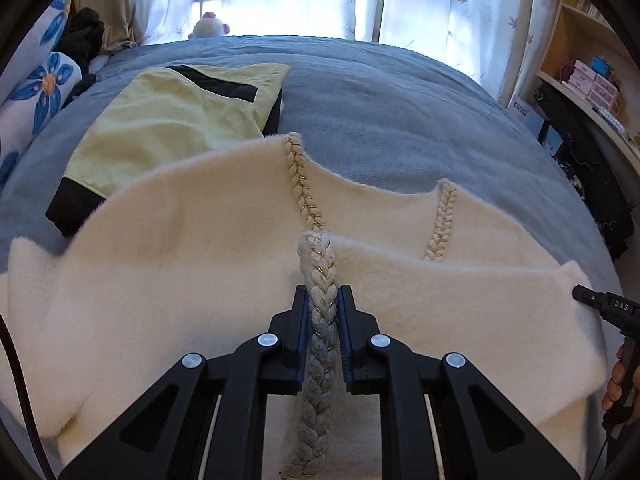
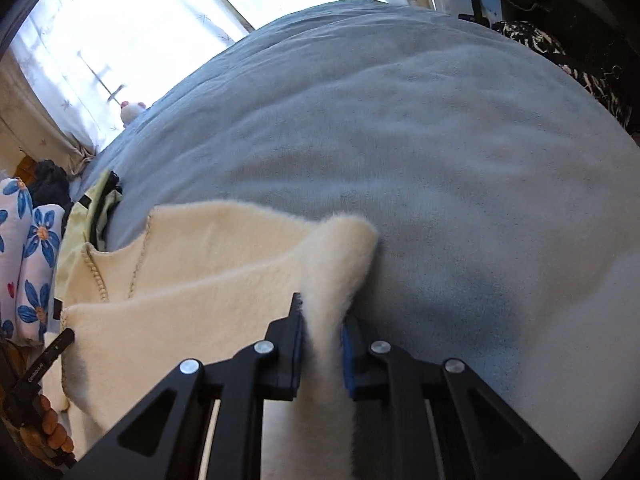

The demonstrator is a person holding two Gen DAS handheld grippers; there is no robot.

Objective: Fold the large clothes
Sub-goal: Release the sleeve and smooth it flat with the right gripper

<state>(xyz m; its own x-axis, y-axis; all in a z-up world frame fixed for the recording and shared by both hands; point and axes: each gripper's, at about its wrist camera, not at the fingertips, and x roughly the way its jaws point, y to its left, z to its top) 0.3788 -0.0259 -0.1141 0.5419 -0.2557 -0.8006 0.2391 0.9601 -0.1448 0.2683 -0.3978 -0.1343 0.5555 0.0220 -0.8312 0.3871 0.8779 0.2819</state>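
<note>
A cream fuzzy garment [image 1: 192, 264] with braided gold-flecked trim [image 1: 300, 184] lies on the blue bed. My left gripper [image 1: 322, 300] is shut on a braided edge of it, held up between the jaws. The right gripper shows at the right edge of this view [image 1: 600, 308]. In the right wrist view, my right gripper [image 2: 322, 316] is shut on a fuzzy corner of the same cream garment [image 2: 208, 272], lifted a little above the bed. The left gripper's handle [image 2: 48, 356] shows at the lower left there.
A folded pale-yellow and black garment [image 1: 168, 120] lies on the blue blanket [image 1: 400, 120] beyond the cream one. Flowered pillows [image 1: 36, 88] and dark clothes sit at the left. A small plush toy [image 1: 208, 26] sits by the curtained window. Shelves [image 1: 592, 80] stand at the right.
</note>
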